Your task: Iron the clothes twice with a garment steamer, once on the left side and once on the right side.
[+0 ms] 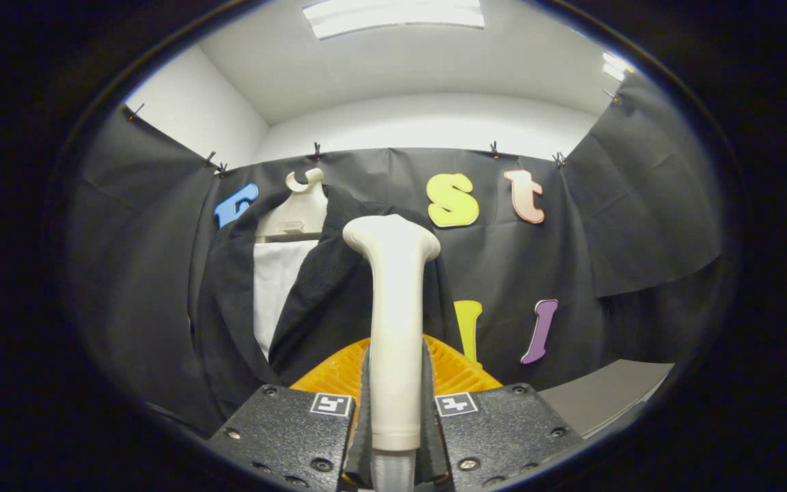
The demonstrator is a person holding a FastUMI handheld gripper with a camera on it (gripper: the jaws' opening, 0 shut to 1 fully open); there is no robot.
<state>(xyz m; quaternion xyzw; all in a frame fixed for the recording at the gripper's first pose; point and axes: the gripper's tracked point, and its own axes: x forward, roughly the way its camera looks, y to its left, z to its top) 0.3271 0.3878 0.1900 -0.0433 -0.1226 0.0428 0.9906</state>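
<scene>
I hold the garment steamer (393,321) upright in the gripper (393,417). Both fingers press on its handle from either side, so the gripper is clenched on it. The steamer head points up toward 12 o'clock and stands in front of the dark jacket (318,301), which hangs on a pale hanger (298,212) against the booth wall, at about 11 o'clock from the fingers. A white lining or shirt panel (274,294) shows inside the open front of the jacket. An orange ribbed part (328,372) sits just behind the fingers; I cannot tell what it belongs to.

Procedure for the pass, as I judge it:
1. Keep the grip firm on the handle, with no slack between the fingers.
2. Bring the head close to one front panel of the jacket.
3. Draw it along the panel in one slow, straight stroke.
4. Keep the hose end at 6 o'clock free of the fingers.

I cannot tell whether the head touches the cloth yet.
</scene>
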